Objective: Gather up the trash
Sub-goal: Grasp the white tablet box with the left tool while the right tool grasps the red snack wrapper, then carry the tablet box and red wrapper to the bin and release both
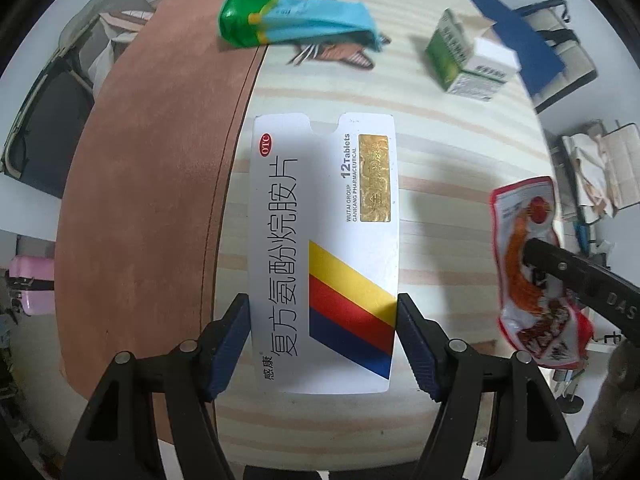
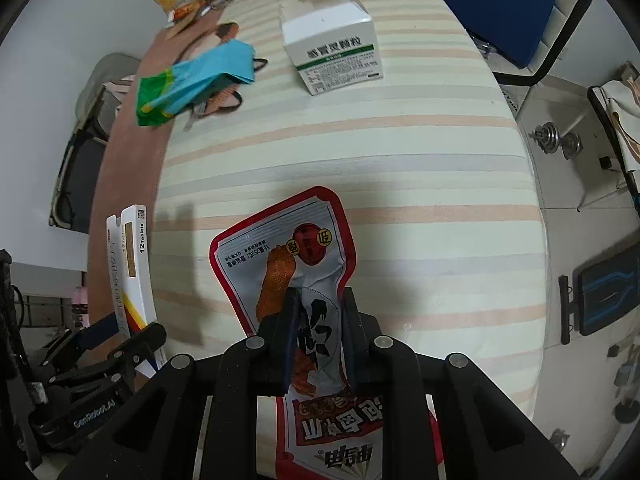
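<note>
Tongs both loaded, left tongs (image 1: 322, 344) clamping the pill box (image 1: 324, 240) and right tongs (image 2: 318, 336) pinching the snack wrapper (image 2: 296, 264), we keep both squeezed firmly above the desk (image 2: 400, 152) until over a bin.

"OTC", "12 Tablets" on white tablet box (image 1: 324, 256); "GenRobot.AI" on left gripper (image 2: 108, 334).

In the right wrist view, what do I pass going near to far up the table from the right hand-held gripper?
right hand-held gripper shut on the red snack wrapper → bare striped tablecloth → white-and-green medicine box, top flap open.
</note>
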### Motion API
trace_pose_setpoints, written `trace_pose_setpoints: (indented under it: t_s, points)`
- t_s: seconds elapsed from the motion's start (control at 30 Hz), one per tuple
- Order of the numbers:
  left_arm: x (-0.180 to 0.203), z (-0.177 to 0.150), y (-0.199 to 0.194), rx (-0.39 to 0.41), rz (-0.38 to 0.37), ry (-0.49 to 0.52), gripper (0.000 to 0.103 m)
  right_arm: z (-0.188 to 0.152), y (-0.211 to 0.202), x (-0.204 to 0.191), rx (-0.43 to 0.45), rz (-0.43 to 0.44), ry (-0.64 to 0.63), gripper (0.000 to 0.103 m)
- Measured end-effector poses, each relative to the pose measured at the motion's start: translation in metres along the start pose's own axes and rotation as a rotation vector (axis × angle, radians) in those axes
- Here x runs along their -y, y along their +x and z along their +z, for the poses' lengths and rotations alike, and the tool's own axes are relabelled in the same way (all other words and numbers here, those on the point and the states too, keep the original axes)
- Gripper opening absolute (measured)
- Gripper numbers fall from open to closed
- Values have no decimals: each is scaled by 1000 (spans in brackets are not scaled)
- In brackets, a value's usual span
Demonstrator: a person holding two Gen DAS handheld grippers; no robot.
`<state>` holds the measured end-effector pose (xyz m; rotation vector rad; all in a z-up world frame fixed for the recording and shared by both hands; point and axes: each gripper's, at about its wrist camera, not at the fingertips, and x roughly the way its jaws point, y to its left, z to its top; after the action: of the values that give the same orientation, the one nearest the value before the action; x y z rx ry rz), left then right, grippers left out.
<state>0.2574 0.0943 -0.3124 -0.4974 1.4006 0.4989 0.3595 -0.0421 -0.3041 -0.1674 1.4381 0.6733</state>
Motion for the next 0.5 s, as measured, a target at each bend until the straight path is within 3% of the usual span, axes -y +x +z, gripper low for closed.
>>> trace_pose_setpoints:
  t_s: [0.17,0.33,0.5]
  points:
    - [-7,-31,-28,47,-30,15,69,-30,-25,-25,35,25,12,20]
    - [-32,-83,-47,91,-62,37,69,-82,-49,-46,80,40,32,20]
    - [-66,-151,-55,109,-117,76,69,-173,-67,-68,118,56,101,20]
